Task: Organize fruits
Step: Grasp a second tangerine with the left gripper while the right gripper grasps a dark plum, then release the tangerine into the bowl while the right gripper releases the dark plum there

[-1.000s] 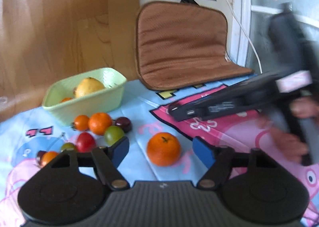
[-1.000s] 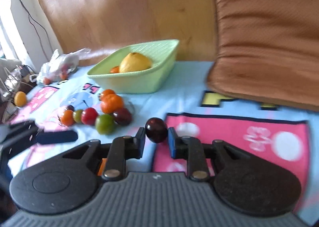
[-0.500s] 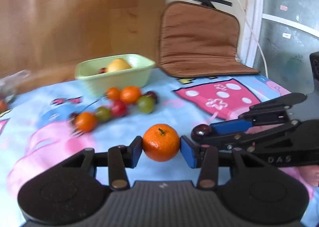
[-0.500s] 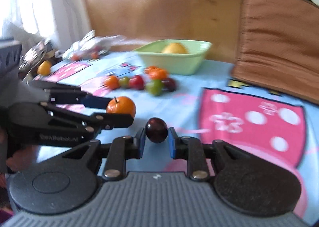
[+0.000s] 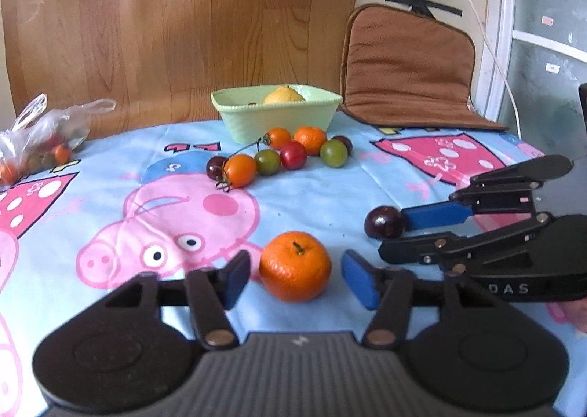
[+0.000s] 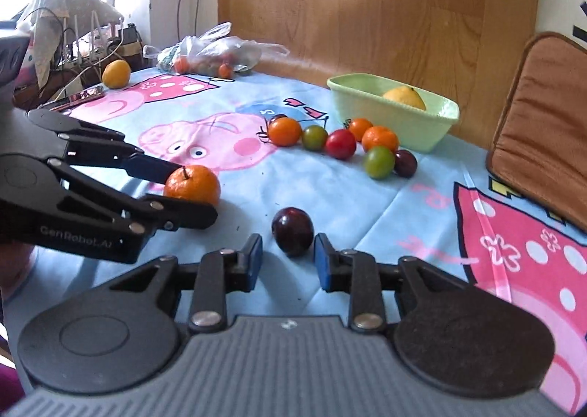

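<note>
An orange mandarin (image 5: 295,264) lies on the cartoon tablecloth between the open blue pads of my left gripper (image 5: 295,279); the pads stand apart from it. It also shows in the right wrist view (image 6: 191,185). A dark plum (image 6: 293,231) lies between the open pads of my right gripper (image 6: 288,263), untouched; it also shows in the left wrist view (image 5: 383,222). Further back, a row of small fruits (image 5: 282,156) lies in front of a pale green bowl (image 5: 279,118) that holds a yellow fruit (image 5: 283,95).
A brown seat cushion (image 5: 407,65) leans at the back right. A clear plastic bag of small fruits (image 6: 212,54) and a lone yellow fruit (image 6: 116,73) lie at the far left. A wooden panel (image 5: 176,17) backs the table. Cables and a phone lie at the left edge.
Both grippers have opened: the mandarin and the plum, held between the pads half a second ago, now lie free on the cloth. Both views have steadied lower and closer to the table.
</note>
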A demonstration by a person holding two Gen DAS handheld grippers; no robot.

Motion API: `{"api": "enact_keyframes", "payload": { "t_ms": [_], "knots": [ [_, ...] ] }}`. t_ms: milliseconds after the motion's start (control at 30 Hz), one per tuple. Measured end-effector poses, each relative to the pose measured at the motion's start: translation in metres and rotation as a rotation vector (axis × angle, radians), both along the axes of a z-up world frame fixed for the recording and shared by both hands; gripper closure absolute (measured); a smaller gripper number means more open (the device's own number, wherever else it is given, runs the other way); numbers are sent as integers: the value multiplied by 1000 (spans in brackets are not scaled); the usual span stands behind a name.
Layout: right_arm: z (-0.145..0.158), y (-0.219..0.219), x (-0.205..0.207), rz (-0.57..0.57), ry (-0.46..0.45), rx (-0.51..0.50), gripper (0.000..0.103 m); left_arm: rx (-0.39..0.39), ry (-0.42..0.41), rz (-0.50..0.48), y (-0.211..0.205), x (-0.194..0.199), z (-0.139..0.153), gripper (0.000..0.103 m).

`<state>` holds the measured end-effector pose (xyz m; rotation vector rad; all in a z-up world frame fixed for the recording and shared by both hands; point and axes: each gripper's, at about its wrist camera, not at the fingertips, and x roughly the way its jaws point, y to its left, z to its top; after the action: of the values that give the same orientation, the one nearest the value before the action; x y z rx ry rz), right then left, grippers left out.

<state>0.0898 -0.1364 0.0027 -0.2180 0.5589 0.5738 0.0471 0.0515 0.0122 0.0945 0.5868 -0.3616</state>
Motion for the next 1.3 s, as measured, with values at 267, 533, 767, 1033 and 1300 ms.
{"api": "enact_keyframes", "payload": {
  "t_ms": [267, 533, 767, 1033, 1300],
  "knots": [
    [0, 2, -3, 21, -18, 6, 76, -27, -1, 12, 6, -6, 0, 61],
    [24, -3, 42, -13, -81, 114, 76, -52, -89, 18, 1, 57, 43, 61],
    [44, -25, 126, -146, -100, 215, 76, -79, -76, 35, -14, 164, 61, 61],
    [28, -30, 192, -240, -59, 208, 75, -32, 8, 94, -28, 240, 39, 60],
    [39, -48, 179, -255, -100, 271, 68, -58, -60, 127, -14, 221, 57, 51]
  ]
}}
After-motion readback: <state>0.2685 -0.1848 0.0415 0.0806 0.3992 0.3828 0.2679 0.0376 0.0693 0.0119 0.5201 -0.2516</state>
